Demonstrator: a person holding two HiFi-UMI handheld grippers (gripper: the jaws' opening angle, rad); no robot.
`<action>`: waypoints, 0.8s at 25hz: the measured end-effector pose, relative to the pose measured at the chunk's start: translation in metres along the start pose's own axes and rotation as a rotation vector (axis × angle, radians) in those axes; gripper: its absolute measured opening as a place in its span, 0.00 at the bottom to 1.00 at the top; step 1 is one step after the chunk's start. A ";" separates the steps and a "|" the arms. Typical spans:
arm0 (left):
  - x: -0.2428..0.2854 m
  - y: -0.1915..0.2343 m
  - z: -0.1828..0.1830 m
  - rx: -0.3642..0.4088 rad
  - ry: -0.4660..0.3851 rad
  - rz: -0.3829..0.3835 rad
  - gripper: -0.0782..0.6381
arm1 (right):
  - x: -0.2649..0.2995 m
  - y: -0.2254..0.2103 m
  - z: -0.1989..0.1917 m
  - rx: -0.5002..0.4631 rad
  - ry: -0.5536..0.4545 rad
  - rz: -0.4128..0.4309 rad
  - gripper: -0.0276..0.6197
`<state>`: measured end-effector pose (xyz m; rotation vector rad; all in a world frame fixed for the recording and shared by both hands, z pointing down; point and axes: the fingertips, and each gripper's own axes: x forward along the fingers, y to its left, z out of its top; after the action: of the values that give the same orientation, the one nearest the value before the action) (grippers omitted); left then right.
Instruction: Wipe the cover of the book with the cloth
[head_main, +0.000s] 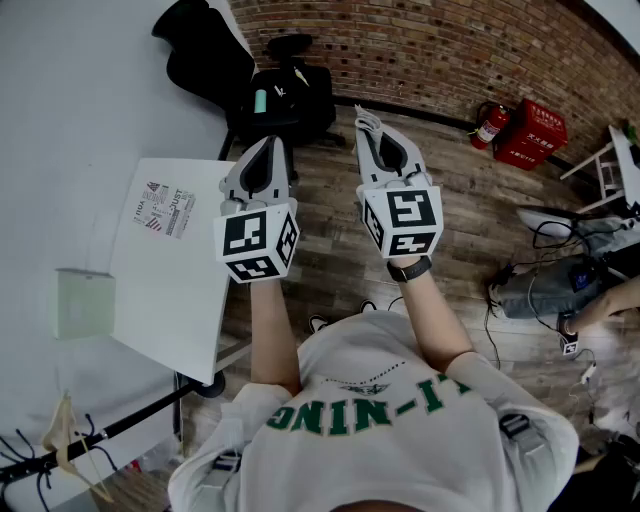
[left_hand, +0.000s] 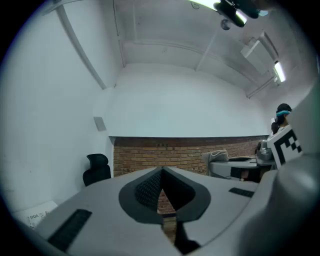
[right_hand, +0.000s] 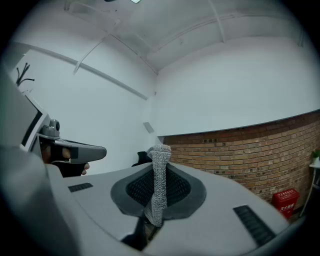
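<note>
A book with a white cover and small print (head_main: 165, 210) lies flat on the white table (head_main: 185, 300) at the left; its corner shows low in the left gripper view (left_hand: 37, 216). Both grippers are held up in the air to the right of the table, pointing at the brick wall. My left gripper (head_main: 268, 147) (left_hand: 161, 172) is shut with nothing between its pads. My right gripper (head_main: 373, 128) (right_hand: 159, 167) is shut on a strip of grey knitted cloth (right_hand: 159, 190), which sticks out past the tips (head_main: 366, 119).
Two black office chairs (head_main: 285, 90) (head_main: 200, 45) stand by the brick wall. A red fire extinguisher (head_main: 490, 125) and red box (head_main: 532, 130) sit at the far right. Cables and gear (head_main: 560, 270) lie on the floor to the right; a coat stand (head_main: 60, 445) is at lower left.
</note>
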<state>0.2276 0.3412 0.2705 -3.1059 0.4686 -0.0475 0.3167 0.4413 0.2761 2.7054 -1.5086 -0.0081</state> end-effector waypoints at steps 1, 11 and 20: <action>0.005 0.000 -0.001 -0.001 0.002 0.005 0.12 | 0.004 -0.004 -0.001 -0.001 0.003 0.004 0.10; 0.014 0.045 -0.026 -0.007 0.062 0.189 0.12 | 0.068 0.017 -0.023 0.037 0.034 0.188 0.10; -0.017 0.252 -0.038 -0.036 0.021 0.458 0.12 | 0.203 0.199 -0.034 0.009 0.040 0.482 0.10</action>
<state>0.1363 0.1052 0.3066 -2.9470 1.1748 -0.0713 0.2551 0.1654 0.3214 2.2598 -2.1015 0.0684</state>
